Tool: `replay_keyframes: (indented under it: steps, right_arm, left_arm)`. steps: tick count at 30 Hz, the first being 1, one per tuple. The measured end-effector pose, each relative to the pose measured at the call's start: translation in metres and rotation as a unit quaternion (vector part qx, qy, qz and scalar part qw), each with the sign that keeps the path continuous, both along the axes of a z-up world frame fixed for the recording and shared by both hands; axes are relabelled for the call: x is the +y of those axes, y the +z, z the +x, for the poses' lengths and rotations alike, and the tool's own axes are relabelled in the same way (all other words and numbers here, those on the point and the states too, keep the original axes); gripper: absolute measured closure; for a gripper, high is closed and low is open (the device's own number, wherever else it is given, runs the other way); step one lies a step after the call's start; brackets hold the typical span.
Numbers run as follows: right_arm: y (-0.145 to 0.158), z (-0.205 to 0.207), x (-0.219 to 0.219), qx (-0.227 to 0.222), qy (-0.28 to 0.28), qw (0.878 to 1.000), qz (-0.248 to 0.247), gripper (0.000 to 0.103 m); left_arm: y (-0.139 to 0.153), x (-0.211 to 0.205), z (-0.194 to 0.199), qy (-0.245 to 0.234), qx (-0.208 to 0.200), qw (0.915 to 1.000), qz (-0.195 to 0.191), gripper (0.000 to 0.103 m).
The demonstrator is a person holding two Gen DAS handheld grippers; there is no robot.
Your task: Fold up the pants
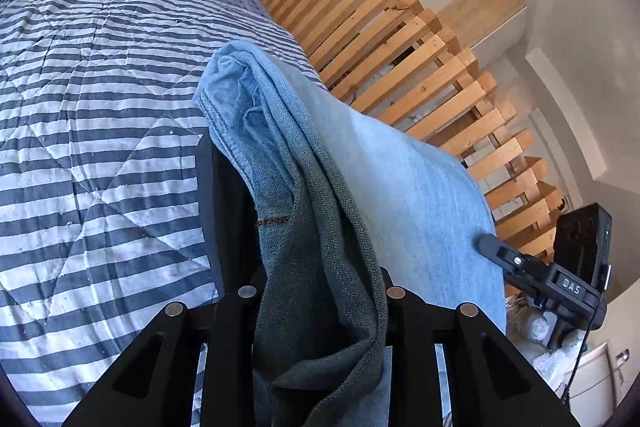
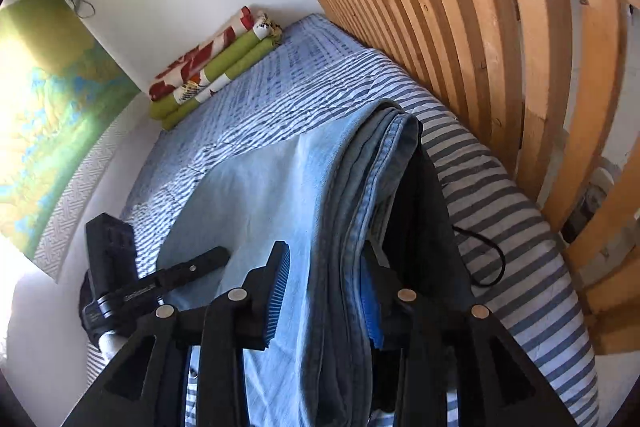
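A pair of light blue denim pants (image 1: 400, 179) hangs in the air above a bed, bunched lengthwise. In the left wrist view my left gripper (image 1: 296, 227) is shut on a thick fold of the pants, which drapes over and hides its right finger. The right gripper (image 1: 490, 243) touches the cloth's far edge at the right. In the right wrist view the pants (image 2: 260, 195) run between the blue ribbed pads (image 2: 278, 295) of my right gripper (image 2: 332, 279), which is shut on the seam bundle. The left gripper (image 2: 216, 255) holds the cloth at the lower left.
Under the pants lies a blue and white striped quilt (image 1: 88, 115) on the bed. Folded green, red and white bedding (image 2: 208, 67) sits at the far end. A wooden slatted frame (image 2: 500, 39) leans along the right side. A black cable (image 2: 490, 263) lies on the quilt.
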State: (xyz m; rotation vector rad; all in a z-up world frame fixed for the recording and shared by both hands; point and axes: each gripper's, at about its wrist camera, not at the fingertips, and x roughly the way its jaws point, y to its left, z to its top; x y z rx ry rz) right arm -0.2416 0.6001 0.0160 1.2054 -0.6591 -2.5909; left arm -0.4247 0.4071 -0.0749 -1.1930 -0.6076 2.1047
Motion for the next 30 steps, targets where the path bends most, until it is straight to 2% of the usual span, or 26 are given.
replay_keyframes:
  steps: [2, 3, 6, 8, 10, 12, 16, 19, 22, 23, 25, 26, 28, 30]
  right_arm:
    - [0.003, 0.027, -0.005, 0.002, -0.015, 0.999, 0.029, 0.072]
    - [0.003, 0.041, -0.007, 0.002, -0.020, 0.999, 0.029, 0.071]
    - [-0.009, 0.073, -0.021, -0.026, -0.015, 0.999, -0.013, 0.068]
    - [-0.022, 0.087, -0.030, -0.045, -0.012, 0.999, -0.019, 0.068]
    - [-0.036, 0.088, -0.036, -0.061, 0.001, 0.997, -0.045, 0.068]
    - [-0.047, 0.084, -0.036, -0.070, -0.005, 0.995, -0.076, 0.062]
    - [-0.067, 0.080, -0.036, -0.100, -0.002, 0.985, -0.141, 0.061]
    - [-0.077, 0.092, -0.035, -0.099, 0.002, 0.984, -0.151, 0.061]
    - [-0.090, 0.084, -0.048, -0.112, 0.018, 0.975, -0.191, 0.061]
    - [-0.091, 0.082, -0.053, -0.112, 0.010, 0.977, -0.180, 0.062]
    - [-0.085, 0.079, -0.062, -0.101, 0.019, 0.980, -0.170, 0.075]
    - [-0.079, 0.079, -0.065, -0.094, 0.018, 0.984, -0.153, 0.086]
    - [-0.056, 0.080, -0.069, -0.067, 0.020, 0.992, -0.107, 0.089]
    - [-0.022, 0.076, -0.077, -0.033, 0.034, 0.998, -0.030, 0.091]
  left_arm:
    - [-0.001, -0.001, -0.004, -0.004, -0.012, 0.9999, 0.006, 0.075]
    - [-0.002, -0.003, -0.007, -0.005, -0.021, 0.9997, 0.011, 0.075]
    - [-0.001, -0.011, -0.017, -0.011, -0.042, 0.9989, 0.019, 0.075]
    - [0.003, -0.014, -0.013, -0.013, -0.049, 0.9986, 0.017, 0.075]
    - [0.009, -0.016, -0.004, -0.016, -0.053, 0.9984, 0.009, 0.075]
    - [0.007, -0.017, -0.006, -0.013, -0.062, 0.9980, 0.003, 0.075]
    - [0.009, -0.020, -0.007, -0.011, -0.075, 0.9971, 0.001, 0.075]
    - [0.012, -0.016, -0.005, -0.014, -0.066, 0.9977, -0.013, 0.075]
    - [0.010, -0.016, -0.005, -0.009, -0.069, 0.9976, -0.007, 0.075]
    - [0.009, -0.017, -0.004, -0.009, -0.069, 0.9975, -0.006, 0.075]
    - [0.008, -0.018, -0.003, -0.009, -0.069, 0.9975, -0.007, 0.075]
    - [0.008, -0.018, -0.003, -0.008, -0.068, 0.9976, -0.009, 0.075]
    - [0.010, -0.019, -0.003, -0.010, -0.065, 0.9978, -0.010, 0.075]
    - [0.013, -0.020, 0.000, -0.007, -0.060, 0.9981, -0.007, 0.075]
